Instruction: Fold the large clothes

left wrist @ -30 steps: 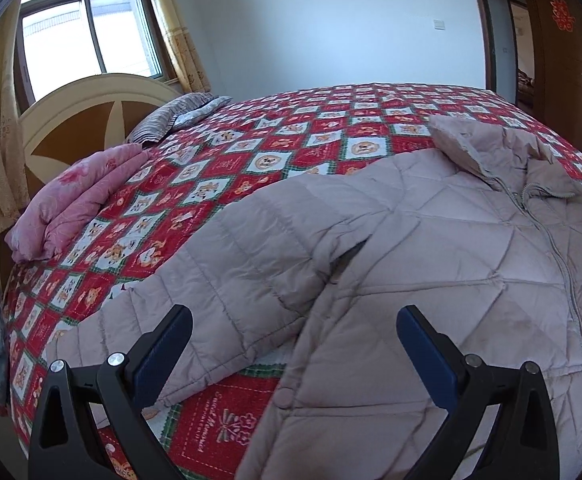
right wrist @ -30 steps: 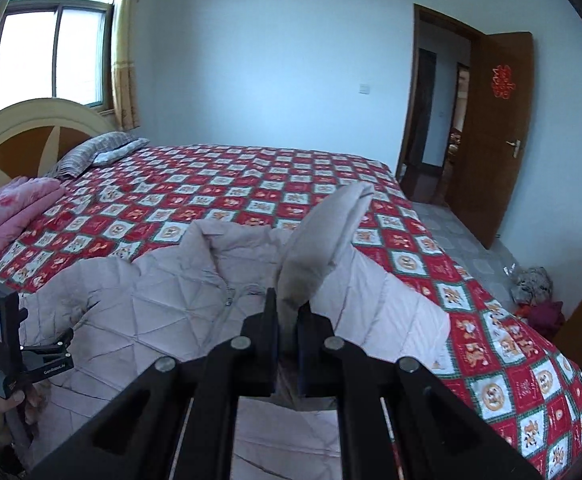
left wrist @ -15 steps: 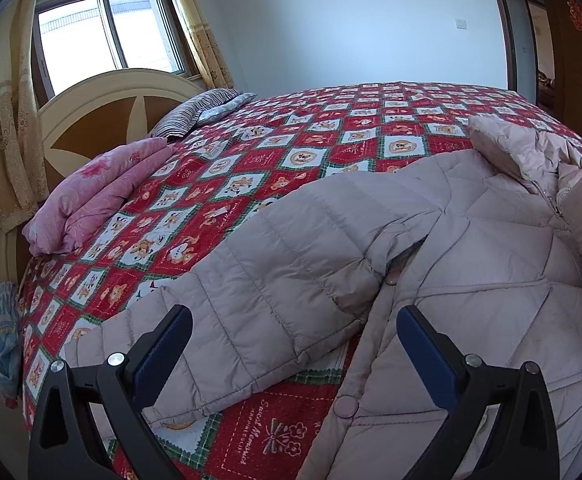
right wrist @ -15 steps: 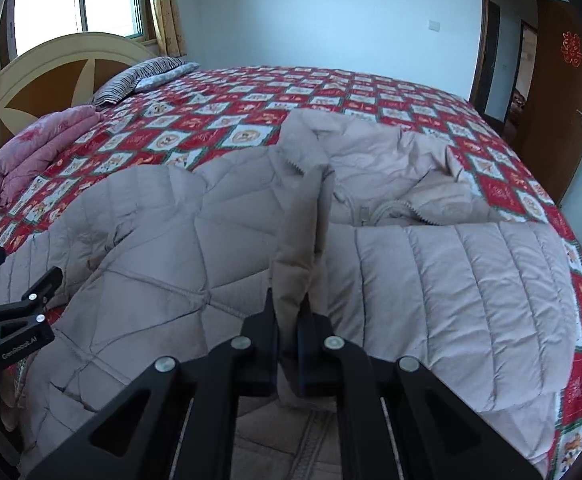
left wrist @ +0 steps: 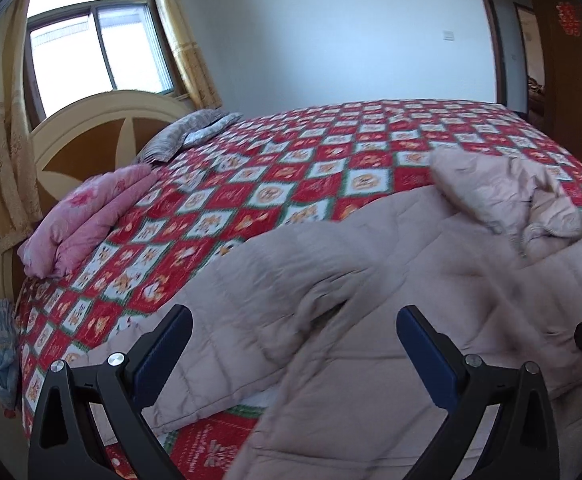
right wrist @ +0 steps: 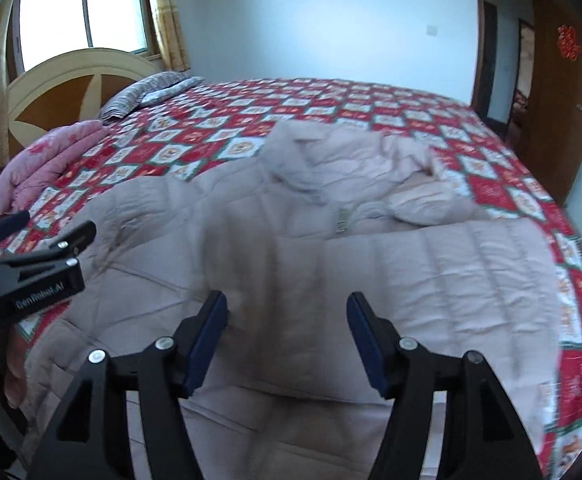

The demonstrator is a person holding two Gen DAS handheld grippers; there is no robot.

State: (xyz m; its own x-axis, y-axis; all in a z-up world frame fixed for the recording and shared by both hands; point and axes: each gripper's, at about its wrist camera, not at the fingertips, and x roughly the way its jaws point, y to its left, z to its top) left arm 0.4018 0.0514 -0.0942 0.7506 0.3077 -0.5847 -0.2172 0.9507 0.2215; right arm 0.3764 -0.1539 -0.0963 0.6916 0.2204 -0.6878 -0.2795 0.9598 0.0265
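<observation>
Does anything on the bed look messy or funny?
Yes. The puffy coat's hood lies crumpled and bunched at the collar, and one sleeve sprawls sideways over the quilt instead of being folded in.

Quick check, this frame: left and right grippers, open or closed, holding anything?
Left gripper: open, holding nothing, above the jacket.
Right gripper: open; jaws have just been opening, the folded-over sleeve released, nothing gripped.

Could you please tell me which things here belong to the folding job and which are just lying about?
Job in hand:
- puffer jacket
- right tongs, jaws just opened, nothing gripped
- left tongs

Lying about:
- pink quilt
- striped pillow
- bedspread
</observation>
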